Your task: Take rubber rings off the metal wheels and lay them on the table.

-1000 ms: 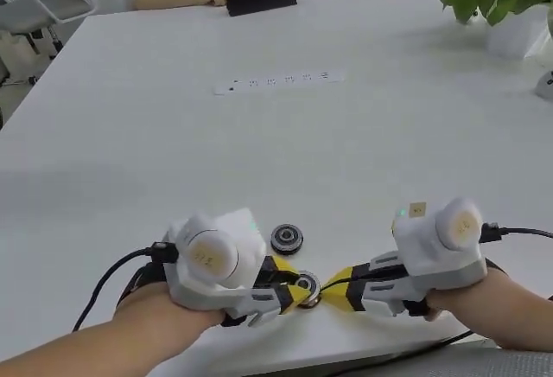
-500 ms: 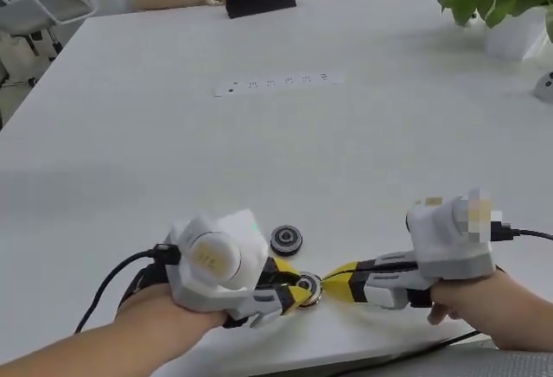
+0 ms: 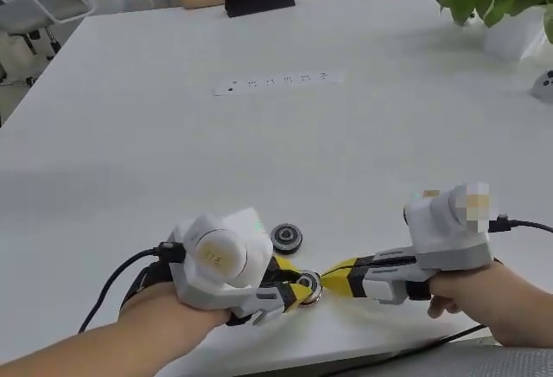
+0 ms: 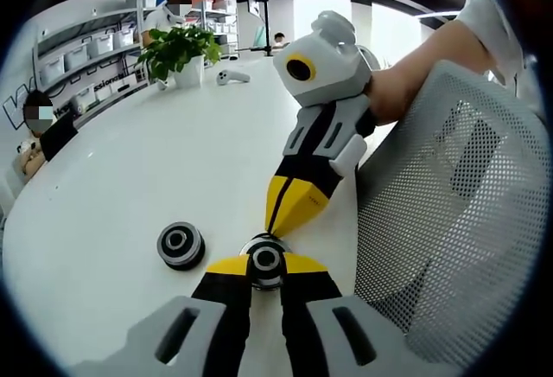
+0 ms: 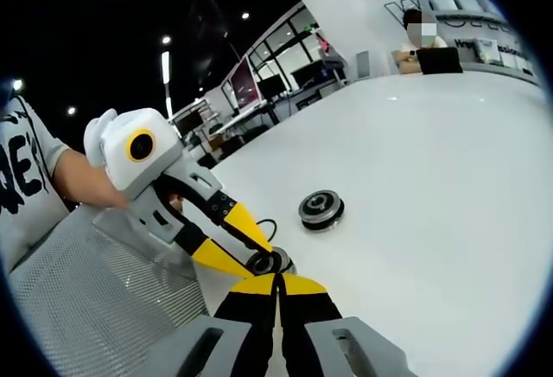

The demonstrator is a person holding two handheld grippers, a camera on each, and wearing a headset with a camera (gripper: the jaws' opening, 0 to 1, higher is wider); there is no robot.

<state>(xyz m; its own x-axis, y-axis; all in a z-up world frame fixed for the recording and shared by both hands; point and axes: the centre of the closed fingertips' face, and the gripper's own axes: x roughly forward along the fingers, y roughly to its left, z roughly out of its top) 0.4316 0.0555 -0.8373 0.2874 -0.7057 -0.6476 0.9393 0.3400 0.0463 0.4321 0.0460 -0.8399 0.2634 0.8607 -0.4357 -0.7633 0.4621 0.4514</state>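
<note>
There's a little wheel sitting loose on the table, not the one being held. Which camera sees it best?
The left gripper view: the loose wheel appears largest, unblocked, dark ring and metal hub distinct. The head view shows it small, from above; the right gripper view from a low side angle.

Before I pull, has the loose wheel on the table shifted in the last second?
No. The loose wheel keeps its place against the white socket strip in the head view, just beyond the left gripper, which clamps the other wheel.
</note>
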